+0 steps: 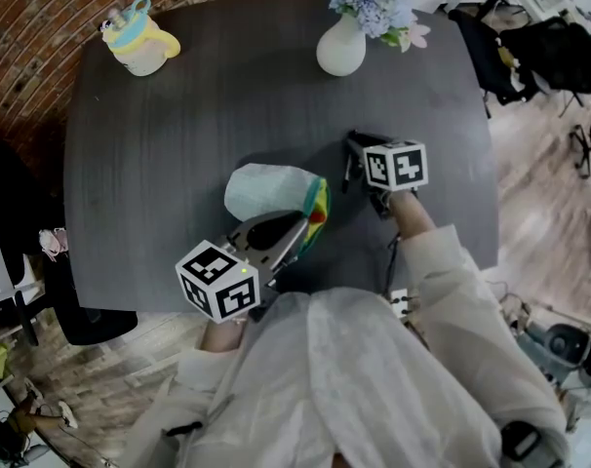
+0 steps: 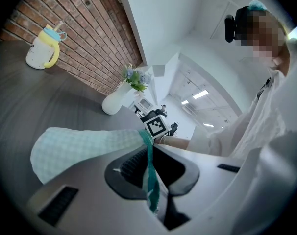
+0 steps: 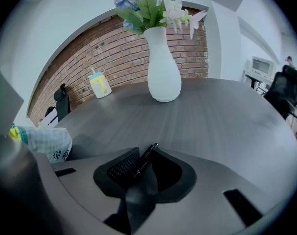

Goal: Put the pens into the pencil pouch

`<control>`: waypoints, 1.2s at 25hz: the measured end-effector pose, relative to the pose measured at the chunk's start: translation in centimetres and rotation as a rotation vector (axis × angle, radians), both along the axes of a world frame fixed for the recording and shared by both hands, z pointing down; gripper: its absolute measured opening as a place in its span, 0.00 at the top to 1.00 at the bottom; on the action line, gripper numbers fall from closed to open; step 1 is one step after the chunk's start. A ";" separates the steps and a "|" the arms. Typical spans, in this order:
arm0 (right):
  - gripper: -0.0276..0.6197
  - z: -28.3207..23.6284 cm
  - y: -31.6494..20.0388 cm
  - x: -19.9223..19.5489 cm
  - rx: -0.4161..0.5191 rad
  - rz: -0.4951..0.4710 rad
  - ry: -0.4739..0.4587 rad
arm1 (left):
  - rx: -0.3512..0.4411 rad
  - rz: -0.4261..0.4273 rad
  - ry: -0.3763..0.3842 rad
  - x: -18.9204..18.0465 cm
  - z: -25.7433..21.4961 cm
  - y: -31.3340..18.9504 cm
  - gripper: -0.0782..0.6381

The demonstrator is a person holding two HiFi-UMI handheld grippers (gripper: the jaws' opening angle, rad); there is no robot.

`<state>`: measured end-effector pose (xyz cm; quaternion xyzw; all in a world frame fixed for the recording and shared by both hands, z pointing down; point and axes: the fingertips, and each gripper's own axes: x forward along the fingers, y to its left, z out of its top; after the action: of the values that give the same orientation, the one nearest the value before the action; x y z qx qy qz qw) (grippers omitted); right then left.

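The pencil pouch [image 1: 266,188], pale green check cloth with a bright lining, lies on the dark table [image 1: 159,125] in front of me. My left gripper [image 1: 300,227] is shut on the pouch's teal rim [image 2: 149,155]; the pouch body [image 2: 85,151] stretches away to the left of it. My right gripper [image 1: 359,156] points down at the table to the right of the pouch. A thin black pen [image 3: 146,158] lies between its jaws [image 3: 147,169], close against the left pad, with a dark gap on the other side. The pouch [image 3: 45,141] shows at that view's left edge.
A white vase of flowers [image 1: 342,45] stands at the table's far edge, and a yellow lidded cup [image 1: 139,42] at the far left corner. A brick wall runs behind the table. Black chairs [image 1: 530,57] stand to the right, and my sleeves cover the near edge.
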<state>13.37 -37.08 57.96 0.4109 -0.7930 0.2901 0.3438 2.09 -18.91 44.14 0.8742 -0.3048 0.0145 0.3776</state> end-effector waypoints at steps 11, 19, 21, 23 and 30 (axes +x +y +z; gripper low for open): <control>0.83 0.4 -0.8 -0.4 -0.086 0.015 -0.037 | 0.000 0.003 0.000 0.0 0.0 0.2 0.84; 0.89 -0.1 0.2 -0.7 -0.038 0.000 -0.023 | -0.002 -0.013 0.023 -0.4 -0.3 0.4 0.84; 0.89 -0.1 0.9 -0.9 -0.039 0.000 -0.033 | -0.003 -0.019 0.027 -0.6 -0.4 0.4 0.84; 0.89 -0.5 1.6 -1.1 -0.036 0.004 -0.058 | -0.002 -0.023 0.027 -0.7 -0.5 0.4 0.84; 0.89 -6.8 3.7 -3.5 0.111 -0.060 -0.228 | 0.000 -0.028 0.048 -0.6 -1.0 0.7 0.84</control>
<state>9.85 -33.36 51.16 0.3699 -0.8535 0.2804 0.2367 1.52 -18.18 43.10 0.8699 -0.3079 -0.0116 0.3851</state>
